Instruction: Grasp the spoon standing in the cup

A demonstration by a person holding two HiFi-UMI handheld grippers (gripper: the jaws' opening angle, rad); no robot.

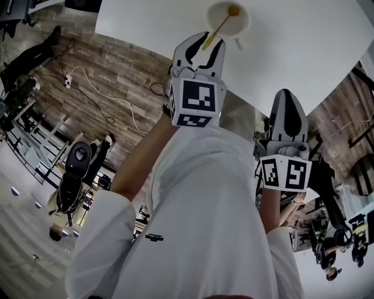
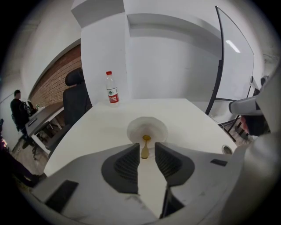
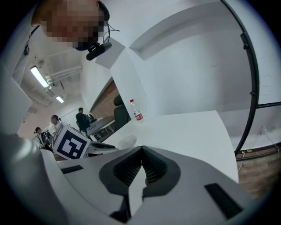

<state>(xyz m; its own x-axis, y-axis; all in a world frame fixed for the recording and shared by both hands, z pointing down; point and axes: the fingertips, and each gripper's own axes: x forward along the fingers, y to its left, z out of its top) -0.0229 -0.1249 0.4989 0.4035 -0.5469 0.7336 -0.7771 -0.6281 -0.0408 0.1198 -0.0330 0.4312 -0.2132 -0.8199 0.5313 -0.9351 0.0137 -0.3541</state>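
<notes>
A shallow white cup (image 1: pixel 215 10) stands on the white table (image 1: pixel 304 41), with a yellow spoon (image 1: pixel 220 27) leaning out of it toward me. My left gripper (image 1: pixel 204 42) reaches to the cup's near side. In the left gripper view the spoon (image 2: pixel 145 149) has its handle end between the two jaws in front of the cup (image 2: pixel 131 130). The left gripper (image 2: pixel 147 145) is open, with a gap left beside the handle. My right gripper (image 1: pixel 284 96) hangs back at the table's near edge. Its jaws (image 3: pixel 142 149) are shut with nothing in them.
A water bottle (image 2: pixel 112 88) with a red cap stands at the table's far side. A black office chair (image 2: pixel 74 99) sits at the table's left. A curved black pole (image 2: pixel 217 57) rises on the right. Cables (image 1: pixel 105 93) lie on the wooden floor. People stand far left (image 2: pixel 17 110).
</notes>
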